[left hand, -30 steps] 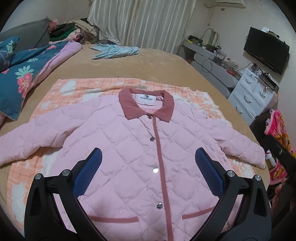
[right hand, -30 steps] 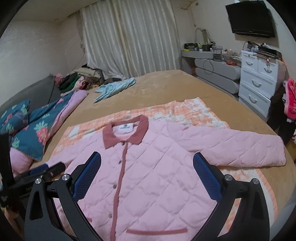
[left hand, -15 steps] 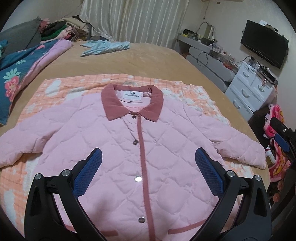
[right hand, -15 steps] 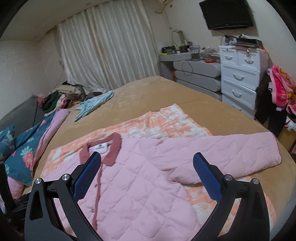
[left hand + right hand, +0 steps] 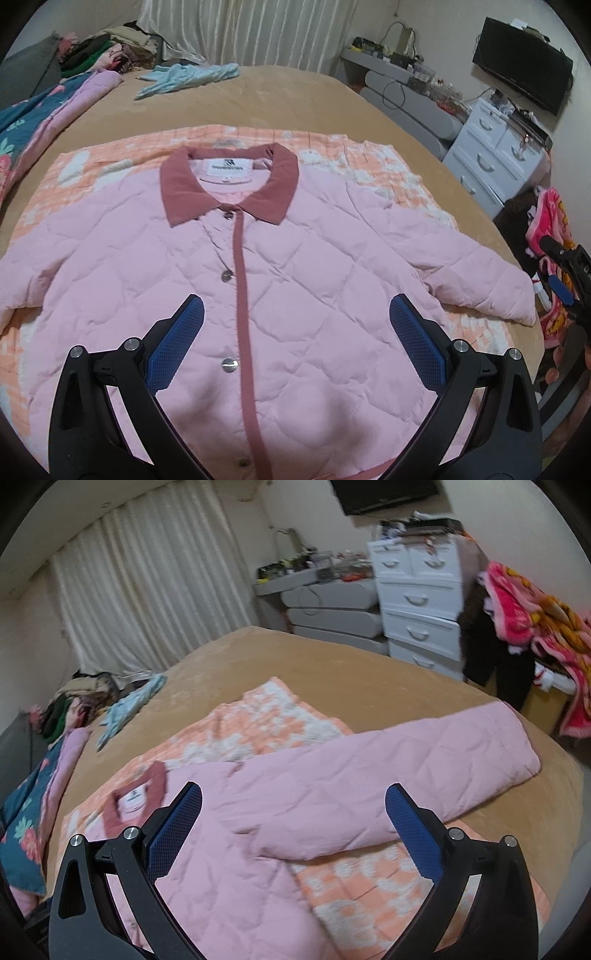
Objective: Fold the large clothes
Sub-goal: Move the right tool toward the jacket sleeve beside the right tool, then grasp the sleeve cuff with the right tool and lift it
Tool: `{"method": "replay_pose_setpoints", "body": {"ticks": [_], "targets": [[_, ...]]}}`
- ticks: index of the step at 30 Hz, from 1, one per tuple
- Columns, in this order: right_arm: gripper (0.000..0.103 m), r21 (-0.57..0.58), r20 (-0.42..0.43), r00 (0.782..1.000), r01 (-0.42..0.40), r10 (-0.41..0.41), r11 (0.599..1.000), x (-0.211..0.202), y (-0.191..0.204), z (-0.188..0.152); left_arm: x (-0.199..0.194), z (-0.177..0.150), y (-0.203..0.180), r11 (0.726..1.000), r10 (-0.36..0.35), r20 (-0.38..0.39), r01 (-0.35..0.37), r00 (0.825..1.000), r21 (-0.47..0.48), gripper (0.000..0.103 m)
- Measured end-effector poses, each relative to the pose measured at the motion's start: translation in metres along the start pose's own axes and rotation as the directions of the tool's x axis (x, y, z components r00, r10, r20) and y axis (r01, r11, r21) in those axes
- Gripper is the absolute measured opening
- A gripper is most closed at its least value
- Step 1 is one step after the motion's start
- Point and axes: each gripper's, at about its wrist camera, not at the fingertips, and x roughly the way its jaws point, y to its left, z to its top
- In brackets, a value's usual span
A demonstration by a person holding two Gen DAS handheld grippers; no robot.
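- Pink quilted jacket (image 5: 295,280) lies face-up and buttoned on an orange-and-white checked blanket (image 5: 388,166), which is spread over the tan bed (image 5: 295,96).
- Jacket's dusty-rose collar (image 5: 229,184) points toward the curtains (image 5: 251,33); matching placket runs down the front with metal snaps.
- Left gripper (image 5: 295,332) hangs over the jacket's lower front, jaws wide apart, nothing between them.
- Right gripper (image 5: 293,823) sits above the jacket's right sleeve (image 5: 388,775), jaws spread, holding nothing. View is slightly blurred.
- That sleeve stretches out flat toward the bed's edge, cuff resting on the bed cover past the blanket.
- Light blue garment (image 5: 184,75) lies near the far end of the bed, well apart from the jacket.
- White chest of drawers (image 5: 417,605) stands beside the bed; a black TV (image 5: 524,62) hangs above it.
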Motion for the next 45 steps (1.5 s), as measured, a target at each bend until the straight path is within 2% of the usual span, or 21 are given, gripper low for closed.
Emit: {"method": "replay_pose_setpoints", "body": {"ticks": [8,17,25,32,35,40,43,44,45], "targets": [[0.099,0.111,-0.020,0.997,0.076,-0.074,0.991,0.021,-0.050,0.004,0.027,-0.003,-0.014,1.000,0.008,-0.034,-0.008,0.999,0.012,0.094],[0.099,0.227,-0.069,0.983,0.181,-0.170,0.957,0.046,-0.109,0.007,0.043,-0.002,-0.031,0.998,0.025,-0.054,-0.021,0.998,0.058,0.094],[0.099,0.350,-0.130,0.974,0.219,-0.184,0.911,0.073,-0.147,0.000,0.059,0.002,-0.029,0.998,0.028,-0.065,-0.024,0.997,0.051,0.094],[0.099,0.466,-0.234,0.949,0.299,-0.210,0.833,0.108,-0.191,-0.018,0.073,-0.003,-0.025,0.998,0.036,-0.095,-0.030,0.995,0.057,0.094],[0.099,0.526,-0.245,0.954,0.280,-0.173,0.803,0.117,-0.204,-0.024,0.073,-0.003,-0.022,0.997,0.045,-0.092,-0.040,0.995,0.059,0.094],[0.099,0.564,-0.185,0.973,0.217,-0.134,0.797,0.126,-0.215,-0.019,0.072,0.001,-0.012,0.998,0.051,-0.087,-0.048,0.995,0.040,0.094],[0.099,0.581,-0.140,0.984,0.171,-0.110,0.795,0.130,-0.223,-0.014,0.072,0.003,-0.008,0.999,0.033,-0.089,-0.030,0.995,0.038,0.094],[0.098,0.592,-0.121,0.988,0.149,-0.095,0.792,0.130,-0.226,-0.014,0.072,0.003,-0.007,0.999,0.034,-0.088,-0.031,0.996,0.034,0.094],[0.093,0.603,-0.106,0.990,0.134,-0.087,0.786,0.130,-0.230,-0.014,0.072,0.003,-0.005,0.999,0.038,-0.087,-0.035,0.995,0.029,0.094]]}}
